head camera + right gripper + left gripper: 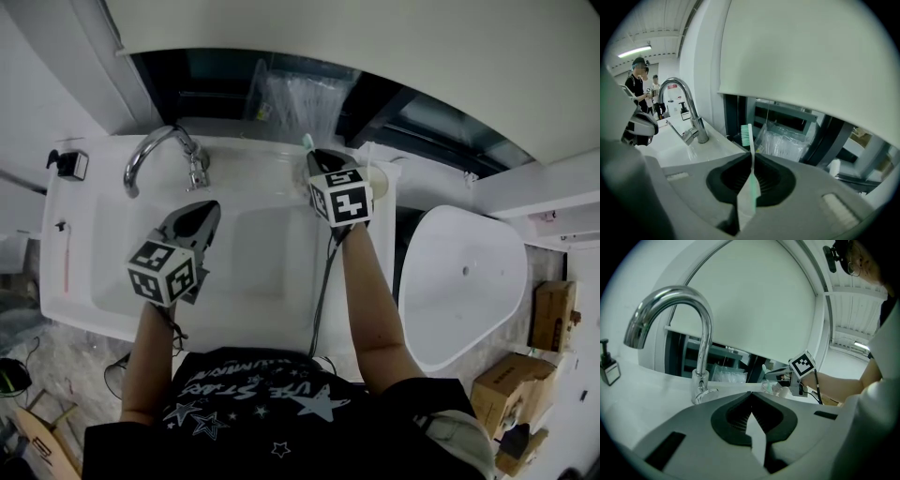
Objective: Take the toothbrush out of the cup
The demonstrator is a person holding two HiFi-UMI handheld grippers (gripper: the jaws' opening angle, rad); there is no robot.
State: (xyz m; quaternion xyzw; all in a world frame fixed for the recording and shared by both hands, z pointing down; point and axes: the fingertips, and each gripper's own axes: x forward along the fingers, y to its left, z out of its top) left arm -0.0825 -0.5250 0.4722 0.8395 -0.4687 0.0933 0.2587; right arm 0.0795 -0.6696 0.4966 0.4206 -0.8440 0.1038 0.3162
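Note:
My right gripper (315, 157) is at the back right of the white sink (267, 272), shut on a white and green toothbrush (307, 142). In the right gripper view the toothbrush (749, 150) stands upright between the jaws of that gripper (751, 164), green bristles on top and facing left. A clear cup (377, 180) stands on the counter just right of this gripper. My left gripper (208, 212) hangs over the basin near the tap, shut and holding nothing. The left gripper view looks past its closed tips (751, 399) to the right gripper (802, 364), the toothbrush (765, 373) and the cup (776, 389).
A chrome tap (159, 150) rises at the back left of the sink, with a soap dispenser (70, 164) on the far left counter. A clear plastic bag (300, 98) lies behind the sink. A white tub (464, 281) and cardboard boxes (553, 314) are to the right.

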